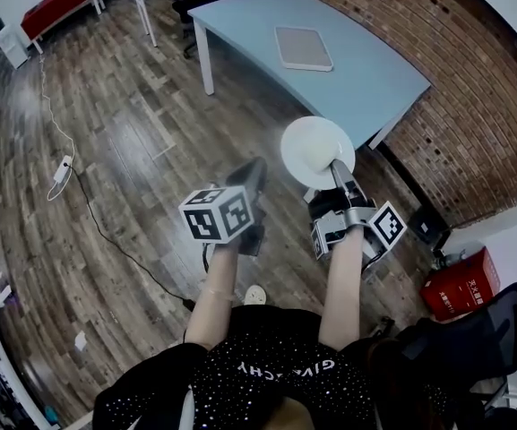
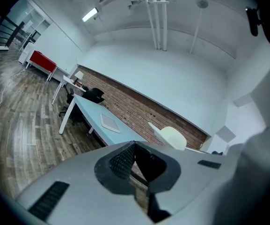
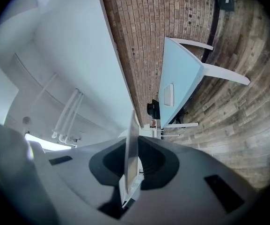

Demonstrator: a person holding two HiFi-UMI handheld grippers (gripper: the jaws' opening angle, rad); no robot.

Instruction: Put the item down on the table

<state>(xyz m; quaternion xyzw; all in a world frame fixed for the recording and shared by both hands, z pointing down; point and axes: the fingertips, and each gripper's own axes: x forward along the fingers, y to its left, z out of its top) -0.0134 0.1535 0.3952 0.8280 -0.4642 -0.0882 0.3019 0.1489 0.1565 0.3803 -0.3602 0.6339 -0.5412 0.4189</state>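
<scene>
Fingers of the right gripper [image 1: 340, 173] are pinched nearly together on the rim of a white plate [image 1: 317, 150]. The right gripper view shows why the gap is so slim: the plate [image 3: 130, 158] runs edge-on between the pads as a thin pale blade. The gripper seems turned on its side so the pads clamp the rim from above and below, which keeps the plate roughly level. Held by its near edge, the plate juts forward in the air over the wooden floor [image 1: 124, 150], short of the light blue worktop [image 1: 374, 79] and touching nothing else. That hold should let it be lowered flat onto the surface. The left gripper [image 1: 254, 176] hangs beside it with its fingers closed tip to tip on nothing, seemingly idle. The plate is round, plain and glossy, with a shallow well and nothing on it. A flat pale grey pad [image 1: 303, 47] lies on the worktop, with bare surface around it.
</scene>
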